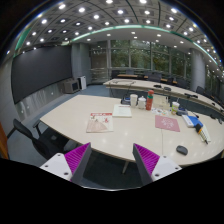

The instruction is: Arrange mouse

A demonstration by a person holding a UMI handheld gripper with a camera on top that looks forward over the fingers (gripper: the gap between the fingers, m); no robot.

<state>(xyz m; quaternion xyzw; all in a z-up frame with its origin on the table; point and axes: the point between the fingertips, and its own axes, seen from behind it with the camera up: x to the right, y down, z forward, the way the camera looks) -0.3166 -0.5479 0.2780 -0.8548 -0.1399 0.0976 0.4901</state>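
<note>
A small dark mouse (pixel 181 150) lies on the pale table (pixel 105 140), beyond my right finger and off to its right, near the table's front edge. My gripper (pixel 112 162) is held high above the table's front edge, far from the mouse. Its fingers are wide apart and hold nothing; the purple pads (pixel 76 158) show on both inner faces. Below the gap between the fingers I see the dark floor and a table leg.
A pink mat (pixel 167 123), a red-printed sheet (pixel 99 122), a white paper (pixel 122 110), bottles and cups (pixel 148 100) and a blue object (pixel 193 121) lie on the table. A dark chair (pixel 35 138) stands to the left. More tables stand at the back by the windows.
</note>
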